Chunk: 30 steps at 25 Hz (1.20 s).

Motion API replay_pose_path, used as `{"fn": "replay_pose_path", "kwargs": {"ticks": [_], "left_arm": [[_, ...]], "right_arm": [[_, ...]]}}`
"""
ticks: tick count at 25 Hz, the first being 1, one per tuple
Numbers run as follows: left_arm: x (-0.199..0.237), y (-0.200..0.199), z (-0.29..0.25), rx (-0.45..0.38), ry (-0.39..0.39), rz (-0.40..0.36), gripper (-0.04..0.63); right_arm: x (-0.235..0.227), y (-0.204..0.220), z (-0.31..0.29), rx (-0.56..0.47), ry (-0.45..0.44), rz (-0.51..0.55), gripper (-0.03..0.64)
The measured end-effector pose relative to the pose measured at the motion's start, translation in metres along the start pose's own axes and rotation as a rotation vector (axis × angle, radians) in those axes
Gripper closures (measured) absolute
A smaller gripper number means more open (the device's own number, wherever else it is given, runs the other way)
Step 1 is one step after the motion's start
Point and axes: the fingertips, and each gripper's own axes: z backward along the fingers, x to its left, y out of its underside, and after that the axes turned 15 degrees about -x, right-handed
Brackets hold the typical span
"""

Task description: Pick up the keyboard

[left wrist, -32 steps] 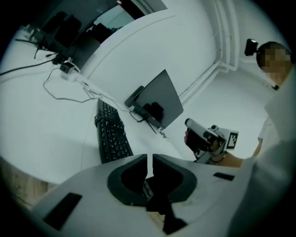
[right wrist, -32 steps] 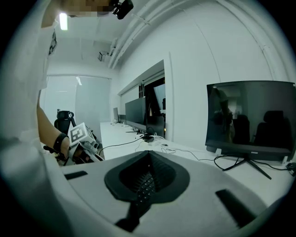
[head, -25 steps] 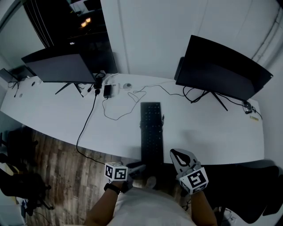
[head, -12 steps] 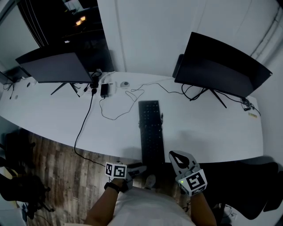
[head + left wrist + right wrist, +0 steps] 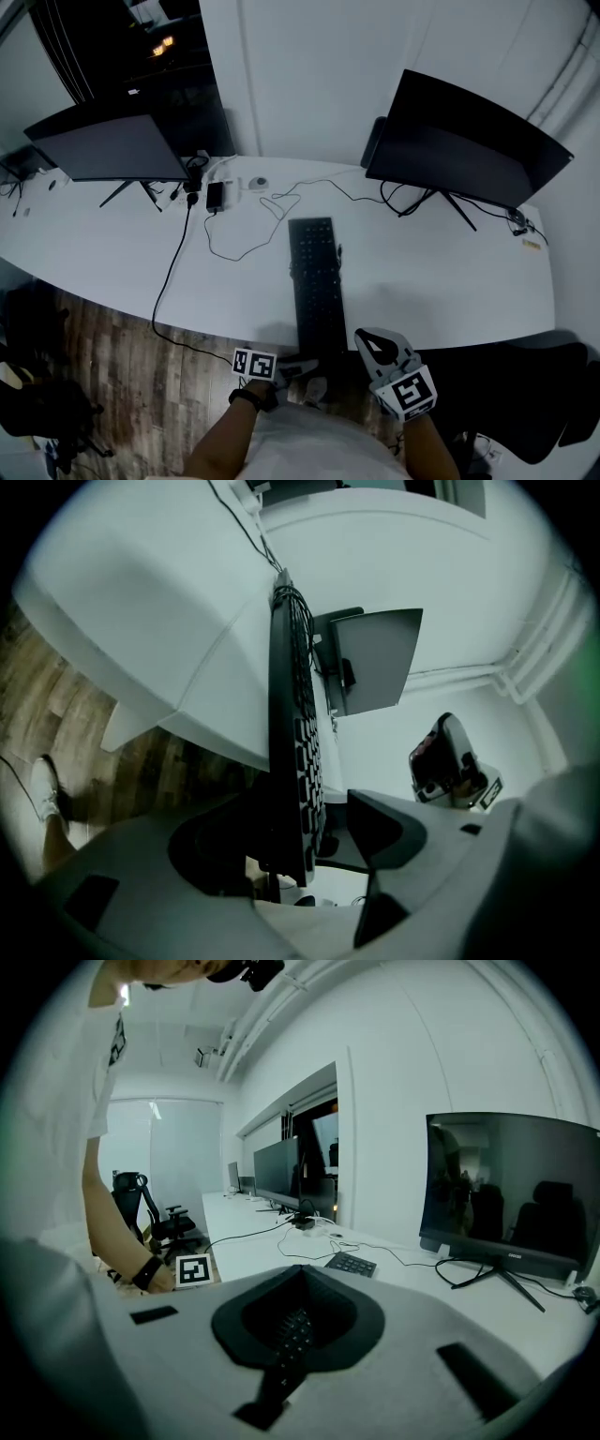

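- The black keyboard point(image 5: 317, 281) lies on the white table point(image 5: 441, 281), its length running away from us and its near end jutting past the table's near edge.
- The left claw point(image 5: 305, 808) sits at that jutting end. Its jaws have just been opening and stand wide, with the keyboard's end between them and a clear gap on one side.
- The right claw point(image 5: 378, 339) hovers just beside the keyboard's near end, on its right, apart from it. We see its jaws narrow, all but together, with only a thin strip of keys showing through the slit.
- A thin cable point(image 5: 281, 202) loops beyond the keyboard's far end.
- A dark monitor point(image 5: 464, 141) stands beyond the keyboard to its right, another monitor point(image 5: 108, 145) well off to its left.
- Wooden floor point(image 5: 122, 347) shows left of the keyboard's overhanging end.
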Motion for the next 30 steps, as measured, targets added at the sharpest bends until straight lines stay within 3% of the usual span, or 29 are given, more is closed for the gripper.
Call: {"fn": "replay_pose_path", "kwargs": {"ticks": [7,14,17,26,29,30], "left_arm": [[-0.005,0.003,-0.025,-0.004,0.101,0.089,0.307],[-0.014,0.013,-0.047,0.03,0.194,0.124,0.307],[-0.015,0.02,-0.056,0.056,0.207,0.121,0.307],[-0.016,0.023,-0.073,0.033,0.221,0.113,0.312],[-0.019,0.023,-0.074,0.029,0.226,0.144,0.36],[-0.02,0.023,-0.074,0.027,0.228,0.154,0.415]], "right_arm": [[-0.003,0.013,0.004,0.034,0.01,-0.005,0.614],[-0.009,0.023,0.007,0.055,0.021,0.007,0.614],[-0.012,0.027,0.01,0.064,0.024,0.015,0.614],[-0.02,0.038,0.023,0.092,0.041,0.006,0.614],[-0.024,0.042,0.025,0.081,0.056,0.005,0.614],[-0.024,0.042,0.026,0.08,0.056,0.006,0.614]]}}
